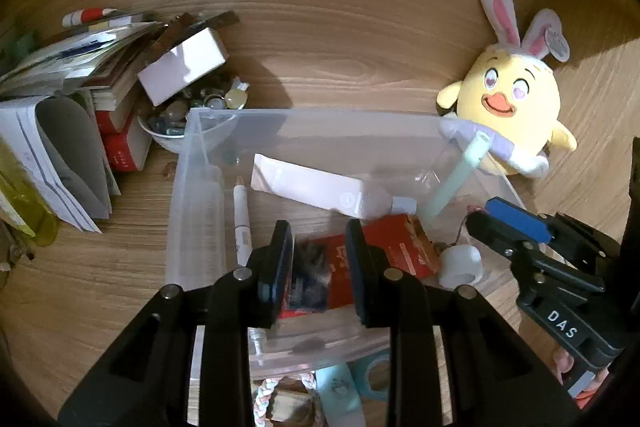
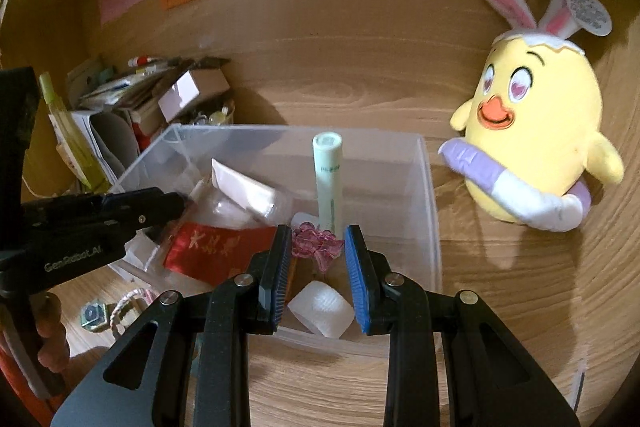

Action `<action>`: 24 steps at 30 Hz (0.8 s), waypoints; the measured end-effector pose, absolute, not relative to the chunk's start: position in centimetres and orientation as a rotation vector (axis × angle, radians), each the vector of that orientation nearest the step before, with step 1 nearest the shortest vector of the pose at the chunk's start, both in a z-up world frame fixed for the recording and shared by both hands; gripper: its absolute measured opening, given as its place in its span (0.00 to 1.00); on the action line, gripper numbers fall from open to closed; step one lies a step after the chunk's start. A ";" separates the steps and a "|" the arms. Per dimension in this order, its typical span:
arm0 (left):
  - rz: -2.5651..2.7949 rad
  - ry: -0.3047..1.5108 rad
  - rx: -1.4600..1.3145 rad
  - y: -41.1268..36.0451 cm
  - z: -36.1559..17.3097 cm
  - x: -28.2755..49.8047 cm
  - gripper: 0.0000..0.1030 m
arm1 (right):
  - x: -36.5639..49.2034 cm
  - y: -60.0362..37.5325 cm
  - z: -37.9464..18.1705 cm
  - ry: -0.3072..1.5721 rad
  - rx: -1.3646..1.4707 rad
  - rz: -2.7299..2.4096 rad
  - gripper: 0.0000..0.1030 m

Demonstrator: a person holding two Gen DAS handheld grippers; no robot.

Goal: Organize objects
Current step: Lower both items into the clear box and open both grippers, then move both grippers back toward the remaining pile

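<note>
Dark blurred thing (image 1: 310, 267) between jaws

A: Worktop (image 1: 340, 47): wood, visible grain, matt finish. Storage box (image 2: 430, 195): clear plastic, smooth, slightly glossy walls.

B: Noted. Chick toy (image 2: 536, 131): soft plush cloth, matt yellow; its ears look like felt.

A: Right claw (image 2: 316, 267): black matt plastic arms, shiny metal pivot pins, blue ribbed pads. Left claw (image 1: 318, 267): same black plastic and metal pins.

B: Inside the box: pink hair clip (image 2: 316, 247), translucent glossy plastic; green tube (image 2: 329, 179), smooth, satin. Red packet (image 2: 212, 251): glossy. Stack of books (image 1: 80, 67): paper.
</note>
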State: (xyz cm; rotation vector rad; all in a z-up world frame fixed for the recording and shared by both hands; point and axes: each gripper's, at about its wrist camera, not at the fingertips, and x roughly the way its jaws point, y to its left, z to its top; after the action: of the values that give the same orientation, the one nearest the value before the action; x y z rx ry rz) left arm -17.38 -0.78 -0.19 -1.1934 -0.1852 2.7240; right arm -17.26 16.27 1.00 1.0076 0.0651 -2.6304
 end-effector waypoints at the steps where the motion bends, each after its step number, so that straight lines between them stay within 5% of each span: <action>1: 2.726 -0.177 -1.194 -0.7 -0.2 -17.4 0.26 | -17.4 16.2 0.8 0.070 1.017 -2.626 0.24; 6: 2.723 -0.144 -1.191 -0.3 0.1 -17.0 0.29 | -17.6 15.7 0.4 0.091 1.034 -2.622 0.24; 10: 2.746 -0.123 -1.140 -0.3 1.1 -16.2 0.47 | -17.4 15.4 0.7 0.123 1.030 -2.626 0.26; 15: 2.788 -0.090 -1.066 -0.4 2.5 -14.9 0.58 | -16.8 15.5 1.4 0.133 0.989 -2.656 0.59; 18: 2.793 -0.092 -1.048 -0.6 3.1 -14.1 0.61 | -16.1 15.5 2.1 0.137 0.954 -2.678 0.69; 21: 2.803 -0.107 -1.033 -1.1 3.4 -13.3 0.82 | -15.3 15.4 2.8 0.150 0.925 -2.697 0.75; 24: 2.828 -0.075 -1.020 -1.2 3.5 -12.4 0.84 | -14.1 15.3 3.3 0.157 0.901 -2.695 0.76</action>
State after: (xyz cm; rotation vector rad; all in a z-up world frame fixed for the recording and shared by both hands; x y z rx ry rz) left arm -12.42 -1.24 3.47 -1.0203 -0.0754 2.8283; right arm -14.08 15.32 3.30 0.9010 0.1574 -2.6952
